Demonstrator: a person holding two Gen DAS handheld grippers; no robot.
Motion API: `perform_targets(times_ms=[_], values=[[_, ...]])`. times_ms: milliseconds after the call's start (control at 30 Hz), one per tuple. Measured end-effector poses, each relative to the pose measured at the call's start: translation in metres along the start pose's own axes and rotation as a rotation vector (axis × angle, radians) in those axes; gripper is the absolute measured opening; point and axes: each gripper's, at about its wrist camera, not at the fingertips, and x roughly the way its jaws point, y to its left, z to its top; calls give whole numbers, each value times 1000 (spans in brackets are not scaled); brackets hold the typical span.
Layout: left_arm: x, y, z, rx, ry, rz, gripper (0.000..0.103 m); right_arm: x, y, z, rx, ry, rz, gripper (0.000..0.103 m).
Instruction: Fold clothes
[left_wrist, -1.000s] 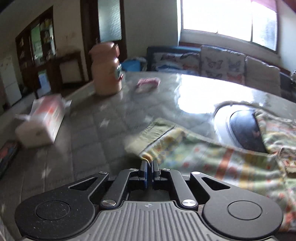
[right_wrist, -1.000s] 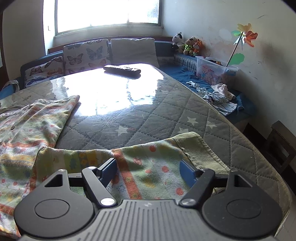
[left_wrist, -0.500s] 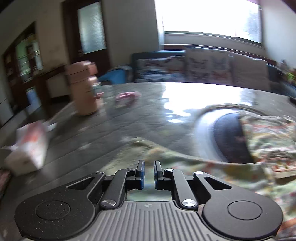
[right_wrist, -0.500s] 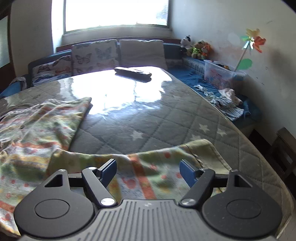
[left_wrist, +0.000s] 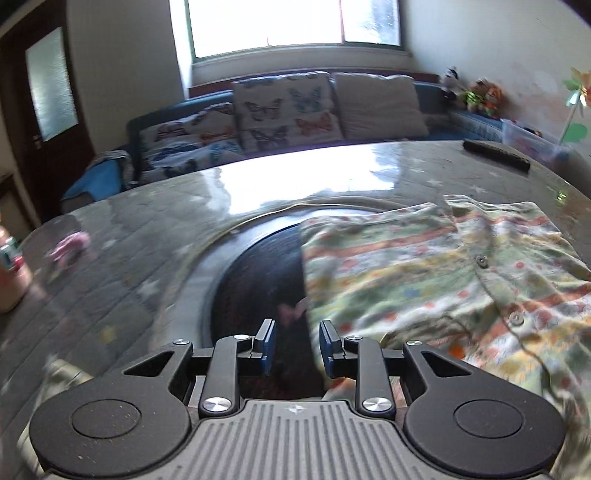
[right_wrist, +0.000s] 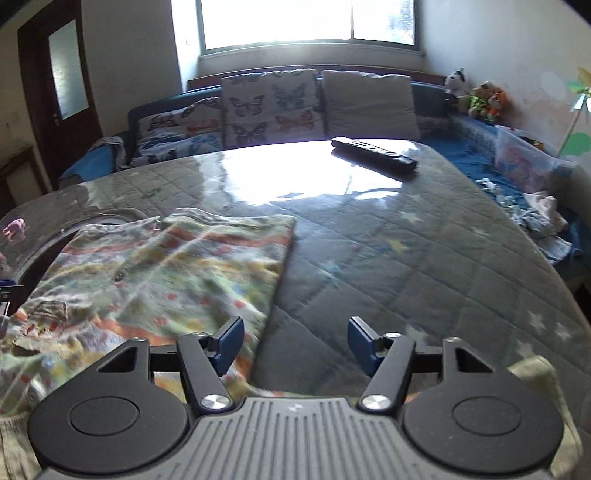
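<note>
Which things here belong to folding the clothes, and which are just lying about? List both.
Job: patterned shirt; left gripper, open; right gripper, open.

Lying about: remote control; pink bottle; small pink item.

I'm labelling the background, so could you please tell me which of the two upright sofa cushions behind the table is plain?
The right-hand cushion is plain, pale beige; the cushion to its left is printed with coloured butterflies.

A child's button-front shirt (left_wrist: 436, 280) in a pale print with orange, green and yellow stripes and small dots lies spread flat on the quilted table, collar toward the far side. Its left edge overlaps the dark round inset, and a ribbed green cuff (right_wrist: 535, 373) shows at the near right edge.
</note>
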Motion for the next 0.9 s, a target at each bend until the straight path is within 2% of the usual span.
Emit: perform_targets(times_ms=[67,133,200,333,567,667,700,733,833,900], values=[[13,-3,8,5,14,-5,30,13,4,10,-1,7,16,58],[24,-4,14,9,27,0,39,25,6,19,-2,13,26,57],[34,-4,19,21,28,7,44,33,6,24,-2,16,26,55],[46,-5,29,43,22,2,44,51,6,33,-1,22,26,46],[66,-6,45,40,16,6,44,80,7,50,2,32,31,17],[72,-6,49,34,9,0,44,87,11,55,-22,30,41,9],[73,-7,50,39,4,2,43,90,12,57,-32,30,43,8],[74,-8,50,46,0,2,35,92,14,58,-37,29,46,7],[76,-11,51,70,-10,28,20,98,20,63,-61,21,49,7],[79,-13,52,82,-16,66,18,103,23,65,-72,14,39,7]])
